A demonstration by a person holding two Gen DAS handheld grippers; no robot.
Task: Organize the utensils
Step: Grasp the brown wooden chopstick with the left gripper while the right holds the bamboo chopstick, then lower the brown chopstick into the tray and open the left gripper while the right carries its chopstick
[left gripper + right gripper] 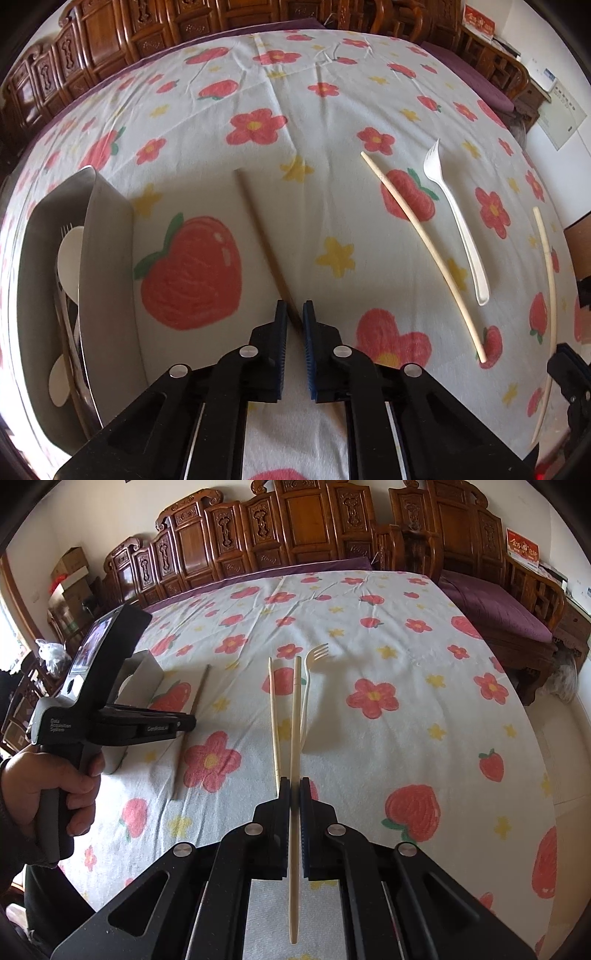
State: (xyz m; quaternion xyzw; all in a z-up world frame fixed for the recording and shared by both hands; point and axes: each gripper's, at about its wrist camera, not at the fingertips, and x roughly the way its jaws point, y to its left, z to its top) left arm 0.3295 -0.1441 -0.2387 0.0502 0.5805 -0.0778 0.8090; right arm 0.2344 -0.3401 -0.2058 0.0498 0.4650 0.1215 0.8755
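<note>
Nearest, the right gripper (294, 786) has its jaws clamped on a pale chopstick (294, 738). The grip sits at about mid-length, with one end running back under the gripper and the other pointing to the far side. Risk: a thin, smooth stick held between flat pads can pivot or slide out if the gripper tilts sharply.

The left gripper (294, 314) has its jaws drawn narrow around the near end of a brown chopstick (258, 229) lying on the flowered cloth (332, 96). Whether the pads truly pinch it cannot be told: the stick enters the gap at a slant. Risk: a grip at the very tip leaves the long far end as a lever, so the stick may swing or drop on lifting, and the pads may catch the cloth.

Further out, to the right, a second pale chopstick (417, 236) and a white plastic fork (458, 225) lie side by side, not touching. A sagging held stick could knock them.

At the left stands the metal container (107, 266), already holding spoons and a fork. Its near wall is tall, and a long stick brought in low may strike the rim.

Carved wooden furniture (295, 528) stands at the far side, clear of the work.
</note>
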